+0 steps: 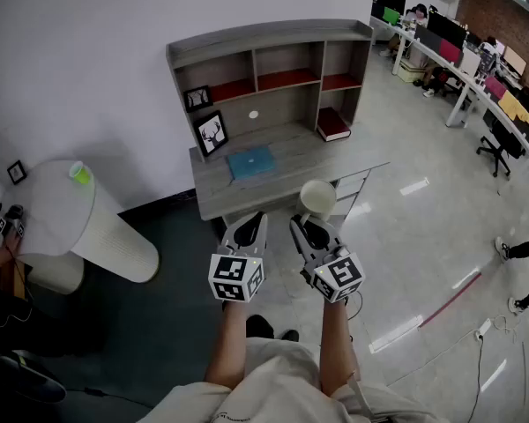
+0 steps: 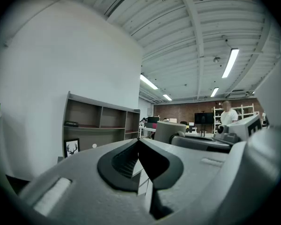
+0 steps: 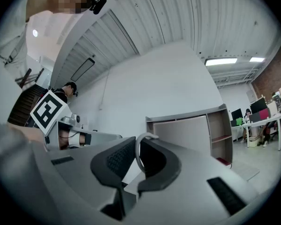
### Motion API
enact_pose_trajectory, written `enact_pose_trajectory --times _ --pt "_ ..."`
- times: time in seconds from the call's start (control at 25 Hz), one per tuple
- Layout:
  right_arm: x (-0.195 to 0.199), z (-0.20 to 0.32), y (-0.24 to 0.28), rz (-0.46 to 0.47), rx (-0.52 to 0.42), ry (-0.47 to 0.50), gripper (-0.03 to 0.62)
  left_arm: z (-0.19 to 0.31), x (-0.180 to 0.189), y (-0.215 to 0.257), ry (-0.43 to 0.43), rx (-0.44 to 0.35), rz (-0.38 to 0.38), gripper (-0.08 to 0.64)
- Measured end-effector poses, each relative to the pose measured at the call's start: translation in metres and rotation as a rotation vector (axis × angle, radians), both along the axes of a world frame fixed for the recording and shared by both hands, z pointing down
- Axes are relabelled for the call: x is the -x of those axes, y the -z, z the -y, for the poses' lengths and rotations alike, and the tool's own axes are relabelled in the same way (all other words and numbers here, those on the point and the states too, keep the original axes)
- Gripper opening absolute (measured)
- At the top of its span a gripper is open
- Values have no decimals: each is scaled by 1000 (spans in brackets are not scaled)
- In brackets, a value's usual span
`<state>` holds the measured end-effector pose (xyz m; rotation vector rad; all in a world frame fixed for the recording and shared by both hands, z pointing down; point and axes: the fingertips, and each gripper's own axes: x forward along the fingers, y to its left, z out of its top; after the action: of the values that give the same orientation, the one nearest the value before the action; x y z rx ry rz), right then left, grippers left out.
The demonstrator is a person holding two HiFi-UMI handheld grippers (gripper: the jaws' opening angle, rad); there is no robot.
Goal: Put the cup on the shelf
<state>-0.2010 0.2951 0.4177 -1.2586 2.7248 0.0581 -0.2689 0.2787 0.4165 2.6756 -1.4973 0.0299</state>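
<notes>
Cup [image 1: 318, 196], clamped at its rim by the right gripper [image 1: 309, 228], hangs at the desk's [image 1: 291, 161] front edge, with the shelf [image 1: 266, 58] ahead and the left gripper [image 1: 249, 226] closed on nothing.

The right hand-held gripper [image 3: 135, 163] grips the cup [image 3: 146, 135] by its handle, with the shelf [image 3: 220, 125] beyond.

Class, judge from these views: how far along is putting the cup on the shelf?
Done: the right tongs grip the cup, off any surface. In hand: it hangs short of the shelf. Left: setting it in a compartment. The left tongs are shut, empty.
</notes>
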Motion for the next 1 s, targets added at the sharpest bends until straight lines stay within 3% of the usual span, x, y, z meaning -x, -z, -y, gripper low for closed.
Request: enact_pose_trajectory --times 0.12,0.36,0.6,1.0 --pt "-1 -1 4 17 -4 -1 38 -2 -1 5 -6 -6 9 9" --pt "-4 -7 3 -35 -12 -5 38 -9 -8 2 -10 0 20 9" --pt "-4 -11 10 49 -14 47 38 -10 -9 -6 -8 17 37 9" --pt "-13 26 0 46 12 53 40 31 -12 -15 2 37 34 9"
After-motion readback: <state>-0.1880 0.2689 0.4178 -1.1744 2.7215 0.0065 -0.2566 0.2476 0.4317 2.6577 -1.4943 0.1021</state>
